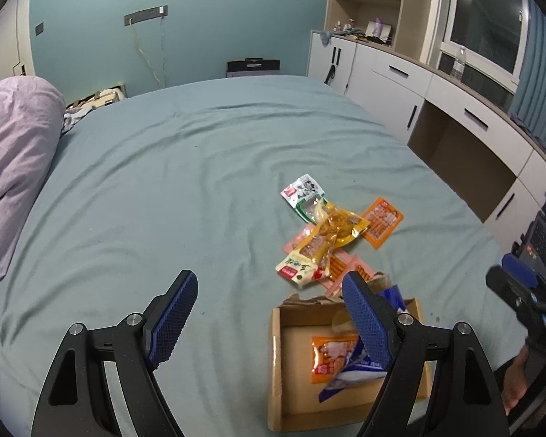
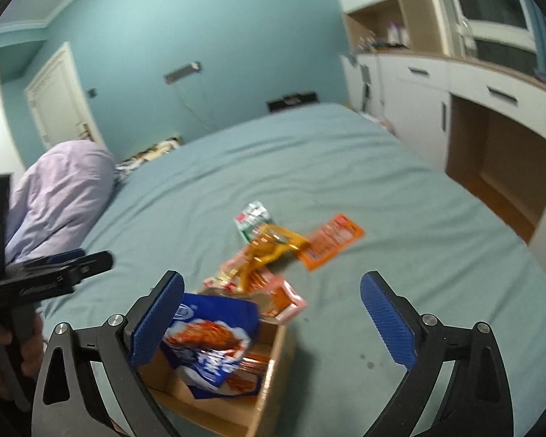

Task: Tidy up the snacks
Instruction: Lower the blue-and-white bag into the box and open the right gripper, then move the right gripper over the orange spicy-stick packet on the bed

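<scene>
Right wrist view: blue snack bag (image 2: 209,342) lies in the cardboard box (image 2: 273,375) on the bed (image 2: 345,167), loose snack packets (image 2: 269,255) piled just beyond the box. Right gripper (image 2: 273,291) spread wide above the box, gripping nothing; left gripper (image 1: 269,291) likewise spread, empty.

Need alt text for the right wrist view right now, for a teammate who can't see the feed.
The open right gripper hangs over a cardboard box on a teal bed; a blue snack bag beside its left finger sits in the box on an orange packet. More snack packets lie loose just beyond the box, and the left gripper shows at the left edge.
</scene>
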Tool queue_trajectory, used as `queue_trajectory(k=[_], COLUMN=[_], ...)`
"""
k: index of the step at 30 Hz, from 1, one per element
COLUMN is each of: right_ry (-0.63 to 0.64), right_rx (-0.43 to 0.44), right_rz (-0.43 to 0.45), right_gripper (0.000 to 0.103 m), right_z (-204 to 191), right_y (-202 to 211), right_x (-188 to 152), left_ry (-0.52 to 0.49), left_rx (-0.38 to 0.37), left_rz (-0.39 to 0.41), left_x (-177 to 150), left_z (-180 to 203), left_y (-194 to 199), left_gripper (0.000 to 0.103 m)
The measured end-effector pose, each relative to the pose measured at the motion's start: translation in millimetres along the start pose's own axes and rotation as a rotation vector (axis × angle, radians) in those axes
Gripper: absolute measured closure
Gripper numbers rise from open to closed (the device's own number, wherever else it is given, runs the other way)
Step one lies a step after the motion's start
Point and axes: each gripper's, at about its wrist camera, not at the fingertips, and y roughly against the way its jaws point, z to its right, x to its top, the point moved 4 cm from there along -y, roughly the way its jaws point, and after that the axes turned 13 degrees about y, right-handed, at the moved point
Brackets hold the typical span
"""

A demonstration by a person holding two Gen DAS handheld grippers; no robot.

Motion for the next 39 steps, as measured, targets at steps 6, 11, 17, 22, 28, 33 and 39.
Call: queue_trajectory(k=[6,11,17,22,28,33,39], right_ry=[-0.119,-0.176,-0.21,-0.194,-0.159,-0.124,-0.122], right_rx=[0.009,0.018,0.004,0.004,0.026,0.018,0.004], right_rz=[-0.03,-0.034,-0.043,-0.059,-0.144,-0.178,-0.225], right_gripper=[0.005,0.005,0.005,0.005,0.005,0.005,0.005], right_z=[7.7,-5.4,-7.1,-10.7,-22.2,-27.9,-23.8], right_y=[1.6,11.7,7.0,2.0,-13.5,-23.2,-45.3], right_x=[8.3,-3.3,-15.3,-14.6,-16.1,-10.9,-4.1], left_ry=[-0.027,-0.044,-0.038,-0.044,-0.054,-0.067,-0.092], left_rx=[0.008,0.013,0.0,0.007,0.004,-0.007,-0.026], left_rz=[0.001,-0.006,-0.026,-0.045,-0.066,-0.09,-0.112], left_x=[-1.7,-3.7,-3.8,-6.0,-7.4,-10.2,-11.0], left_z=[5.6,8.6,9.5,11.8,16.2,21.2,29.6], left_y=[2.0,0.8,-1.2,-5.5,-10.0,-14.0,-17.8], left_gripper=[0.02,0.02,0.02,0.02,0.02,0.02,0.02])
